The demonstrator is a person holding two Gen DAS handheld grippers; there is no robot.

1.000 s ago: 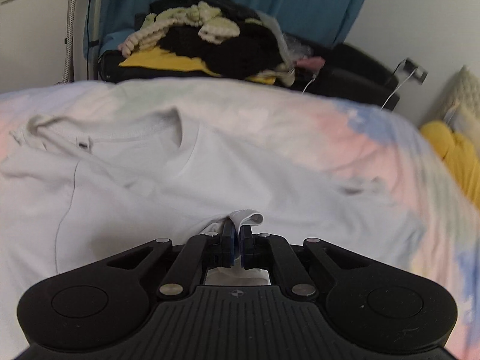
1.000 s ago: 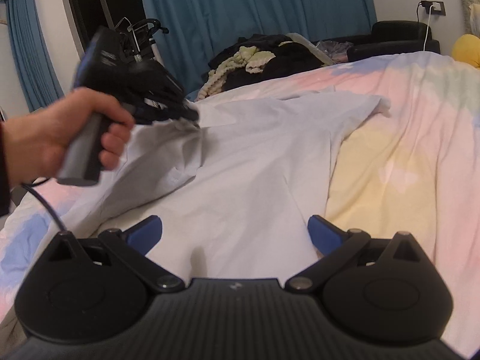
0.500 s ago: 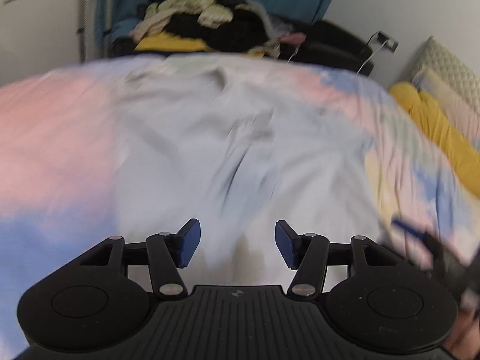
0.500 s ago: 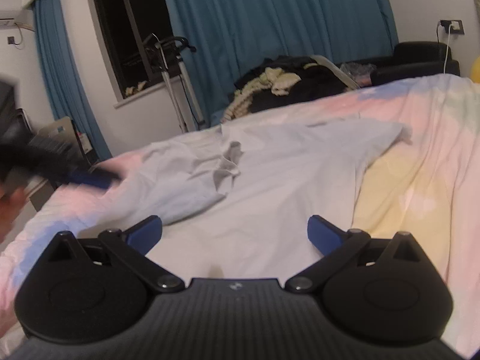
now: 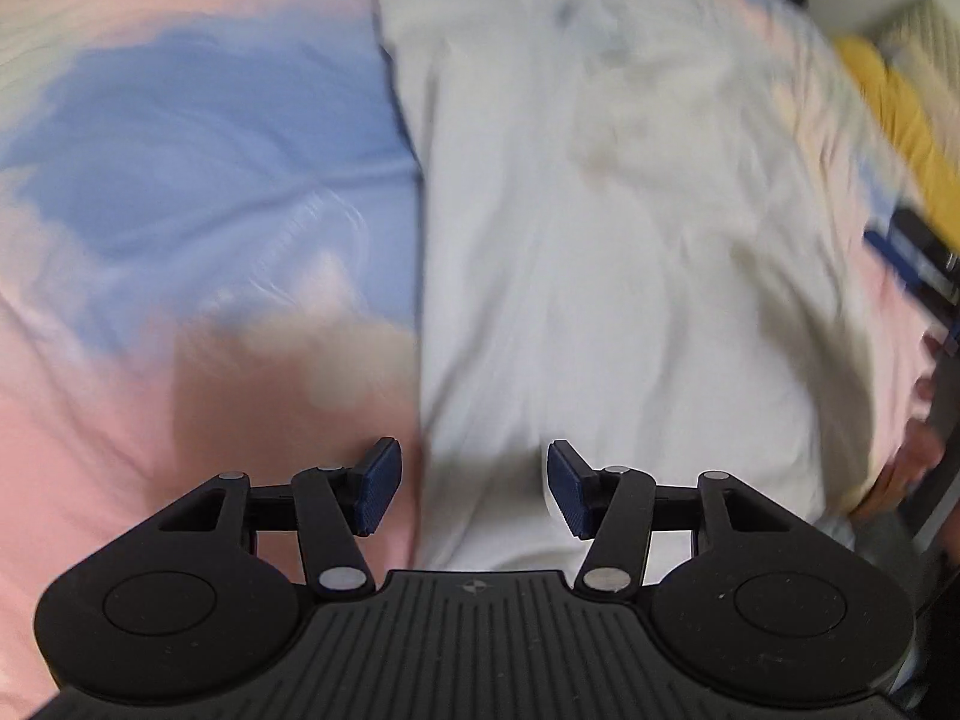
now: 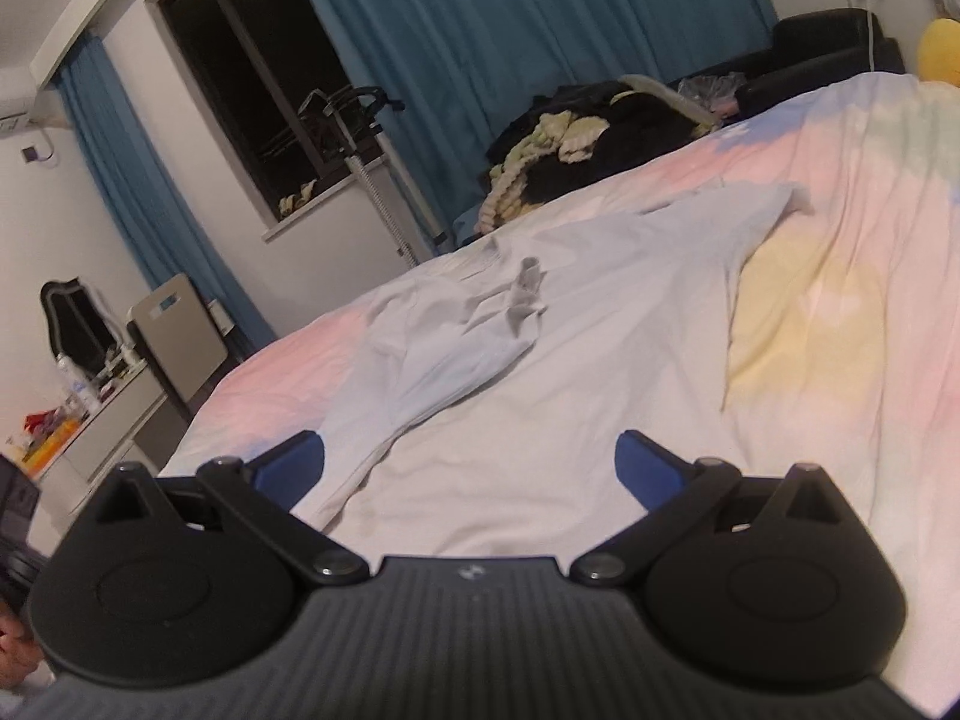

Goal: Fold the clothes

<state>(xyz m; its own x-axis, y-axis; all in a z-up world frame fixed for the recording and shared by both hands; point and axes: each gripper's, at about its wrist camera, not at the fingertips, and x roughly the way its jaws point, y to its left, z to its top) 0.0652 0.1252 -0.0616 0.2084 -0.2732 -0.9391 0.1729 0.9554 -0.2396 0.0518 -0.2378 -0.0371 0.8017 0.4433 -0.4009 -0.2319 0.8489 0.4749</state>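
Bedroom, pastel tie-dye bedsheet (image 6: 852,252) with a white shirt (image 6: 600,372) spread on it; teal curtain (image 6: 510,30) and a clothes pile (image 6: 600,126) beyond the shirt.

Change over the last second: left gripper (image 5: 468,489) was clamped on a bit of shirt fabric near the collar, carrying it across the shirt. Now that fabric is let go and the gripper has swung back to the shirt's near end. Left view is motion-blurred, so it's moving fast.

Result: one sleeve (image 6: 456,336) now lies folded in over the shirt body, rumpled, cuff end poking up. Far sleeve (image 6: 762,204) is out flat on the sheet past the shirt. My read: one side fold is laid, the other side is open. Fold looks loose, may need smoothing.

Fingers:
- Left: spread, moderate gap, nothing between them. They straddle the shirt's left edge, one pad over pink sheet, the other over shirt. Contact with cloth: can't tell through the blur.
- Right gripper (image 6: 471,462): spread wide, empty, hovering over the shirt's near end; left pad sits above the folded sleeve's lower edge.

Shirt is mid-bed, collar end toward the clothes pile.
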